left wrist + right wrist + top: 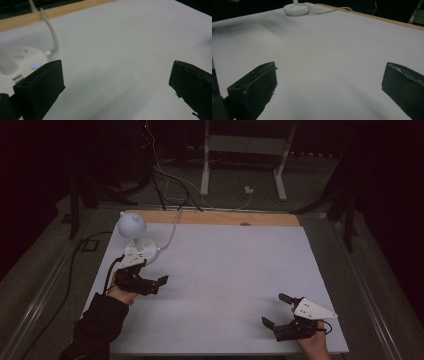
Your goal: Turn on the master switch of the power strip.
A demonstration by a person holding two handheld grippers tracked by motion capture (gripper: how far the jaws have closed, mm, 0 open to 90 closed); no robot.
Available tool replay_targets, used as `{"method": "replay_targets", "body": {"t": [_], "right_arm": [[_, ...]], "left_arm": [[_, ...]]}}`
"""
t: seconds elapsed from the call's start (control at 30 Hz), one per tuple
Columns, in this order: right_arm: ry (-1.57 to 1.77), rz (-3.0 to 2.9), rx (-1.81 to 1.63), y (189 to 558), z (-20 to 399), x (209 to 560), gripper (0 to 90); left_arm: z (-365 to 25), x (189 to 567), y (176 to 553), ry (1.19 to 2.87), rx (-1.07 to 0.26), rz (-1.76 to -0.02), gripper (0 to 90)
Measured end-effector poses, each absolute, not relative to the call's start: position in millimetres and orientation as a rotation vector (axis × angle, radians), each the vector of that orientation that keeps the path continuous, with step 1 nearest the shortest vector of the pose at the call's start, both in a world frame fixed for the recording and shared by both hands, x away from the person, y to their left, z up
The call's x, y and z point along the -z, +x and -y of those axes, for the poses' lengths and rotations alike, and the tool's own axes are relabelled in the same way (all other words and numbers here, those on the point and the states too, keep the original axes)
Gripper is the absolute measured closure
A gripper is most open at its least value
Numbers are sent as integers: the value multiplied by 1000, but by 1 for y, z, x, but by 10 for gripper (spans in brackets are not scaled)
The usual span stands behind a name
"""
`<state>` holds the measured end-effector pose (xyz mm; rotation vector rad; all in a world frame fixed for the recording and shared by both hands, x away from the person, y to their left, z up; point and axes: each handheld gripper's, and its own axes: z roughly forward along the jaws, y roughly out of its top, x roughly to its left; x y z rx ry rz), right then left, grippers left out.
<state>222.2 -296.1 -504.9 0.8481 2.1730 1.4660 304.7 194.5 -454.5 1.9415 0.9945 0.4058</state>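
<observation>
A white desk lamp [132, 225] with a round head stands on a round white base [141, 251] at the table's back left. A small blue light [35, 65] glows on that base [23, 58]. My left gripper [154, 271] hovers just in front of the base, jaws wide apart and nothing between them [116, 72]. Near the front right corner my right gripper [275, 309] is open too, over bare white table [329, 75]. The lamp base [296, 8] lies far ahead in the right gripper view.
A white cable [172, 227] runs from the base over the wooden strip [215, 218] at the table's far edge. Behind the table stand a white frame [245, 150], loose floor cables [165, 175] and dark stands [75, 195] either side.
</observation>
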Motion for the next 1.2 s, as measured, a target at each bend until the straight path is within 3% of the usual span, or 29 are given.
{"method": "replay_targets", "body": {"t": [1.2], "right_arm": [[847, -2180, -1467, 222, 295, 505, 0]], "left_arm": [[-191, 506, 252, 2053, -359, -871, 3]]}}
